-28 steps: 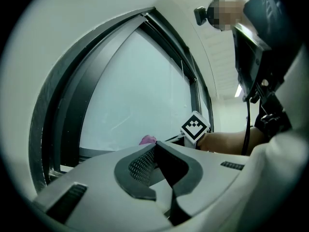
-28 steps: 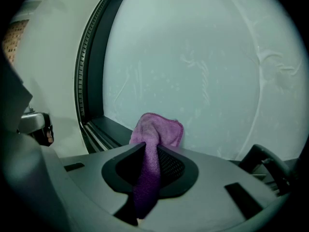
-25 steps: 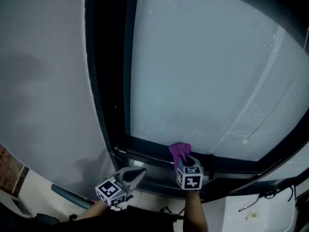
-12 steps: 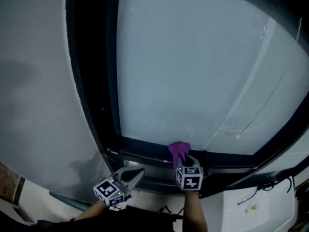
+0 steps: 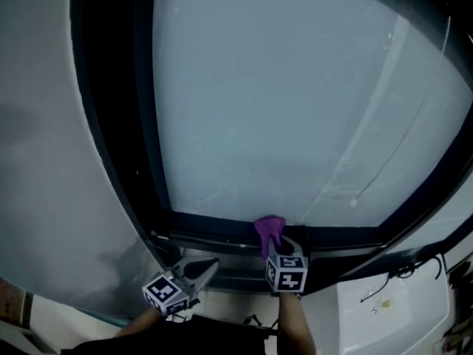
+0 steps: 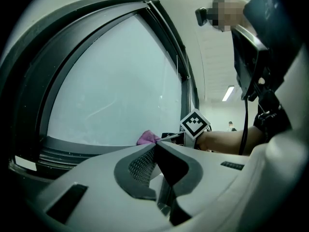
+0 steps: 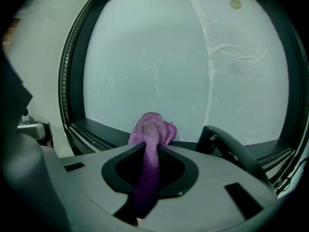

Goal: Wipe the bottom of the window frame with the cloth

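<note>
A purple cloth (image 5: pixel 269 230) (image 7: pixel 150 134) is clamped in my right gripper (image 5: pixel 276 247) (image 7: pixel 150 146), its bunched end pressed to the bottom rail of the dark window frame (image 5: pixel 214 229) (image 7: pixel 99 128), just under the frosted pane (image 5: pixel 281 102). In the left gripper view the cloth (image 6: pixel 146 138) shows beyond the jaws. My left gripper (image 5: pixel 204 266) (image 6: pixel 155 145) is shut with nothing in it, and hangs below and left of the rail.
A black window handle (image 7: pixel 231 151) sticks up from the rail just right of the cloth. The frame's left upright (image 5: pixel 111 117) meets the grey wall (image 5: pixel 44 183). A white unit (image 5: pixel 384 309) with a cable stands at lower right.
The view has drifted, so the frame's left upright sits further left. The cloth and my right gripper stay on the bottom rail; my left gripper has hardly moved.
</note>
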A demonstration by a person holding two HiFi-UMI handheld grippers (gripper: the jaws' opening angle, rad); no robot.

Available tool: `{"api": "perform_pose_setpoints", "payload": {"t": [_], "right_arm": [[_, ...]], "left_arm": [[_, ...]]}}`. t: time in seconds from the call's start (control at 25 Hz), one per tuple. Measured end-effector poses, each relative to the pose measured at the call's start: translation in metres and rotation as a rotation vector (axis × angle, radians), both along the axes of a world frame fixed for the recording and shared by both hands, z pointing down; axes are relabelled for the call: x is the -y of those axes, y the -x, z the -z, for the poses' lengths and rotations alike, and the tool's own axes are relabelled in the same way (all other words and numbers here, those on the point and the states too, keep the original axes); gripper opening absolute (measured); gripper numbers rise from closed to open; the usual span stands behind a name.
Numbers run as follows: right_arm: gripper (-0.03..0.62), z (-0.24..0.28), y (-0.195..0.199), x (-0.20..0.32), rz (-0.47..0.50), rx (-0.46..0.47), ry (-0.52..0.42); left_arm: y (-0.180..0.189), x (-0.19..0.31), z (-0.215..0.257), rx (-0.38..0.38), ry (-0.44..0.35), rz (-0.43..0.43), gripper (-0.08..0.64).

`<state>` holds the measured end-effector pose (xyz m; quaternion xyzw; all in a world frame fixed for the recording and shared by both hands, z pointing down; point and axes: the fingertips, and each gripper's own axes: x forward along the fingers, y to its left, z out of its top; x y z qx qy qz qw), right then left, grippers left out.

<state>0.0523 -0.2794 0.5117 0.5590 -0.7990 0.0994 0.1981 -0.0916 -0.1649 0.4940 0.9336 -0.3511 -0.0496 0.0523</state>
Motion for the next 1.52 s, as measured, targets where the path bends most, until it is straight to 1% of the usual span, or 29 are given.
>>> {"api": "perform_pose_setpoints", "payload": {"t": [0.24, 0.4, 0.48, 0.68, 0.8, 0.88, 1.08, 1.28, 1.36, 1.52], "right_arm": [[0.074, 0.009, -0.010, 0.000, -0.077, 0.090, -0.022], [0.074, 0.012, -0.016, 0.001, -0.137, 0.148, -0.034], [0.074, 0.010, -0.018, -0.001, -0.181, 0.226, -0.035], [0.074, 0.007, -0.026, -0.004, -0.279, 0.468, -0.038], [0.074, 0.008, -0.032, -0.006, -0.321, 0.566, -0.045], [0.074, 0.009, -0.034, -0.009, -0.339, 0.600, -0.047], [0.074, 0.009, -0.045, -0.016, -0.358, 0.572, -0.077], [0.074, 0.000, -0.065, -0.021, -0.375, 0.554, -0.081], [0.074, -0.003, -0.073, -0.023, -0.367, 0.518, -0.093], [0.074, -0.002, -0.081, -0.026, -0.307, 0.398, -0.123]], "left_arm": [[-0.002, 0.003, -0.003, 0.006, 0.012, -0.031, 0.002], [-0.002, 0.003, 0.000, 0.007, 0.005, -0.042, 0.002], [-0.001, 0.002, 0.001, 0.005, 0.000, -0.043, 0.002], [0.003, 0.000, -0.001, 0.004, 0.005, -0.043, 0.002], [0.005, -0.002, -0.002, -0.002, 0.008, -0.040, 0.002], [0.007, -0.003, -0.002, -0.004, 0.013, -0.039, 0.002], [0.005, -0.008, -0.004, 0.013, 0.016, -0.045, 0.002], [-0.003, -0.010, -0.008, 0.010, 0.015, -0.046, 0.002], [-0.009, -0.012, -0.008, 0.014, 0.012, -0.041, 0.002], [-0.019, -0.014, -0.007, 0.030, 0.013, -0.013, 0.002]]}}
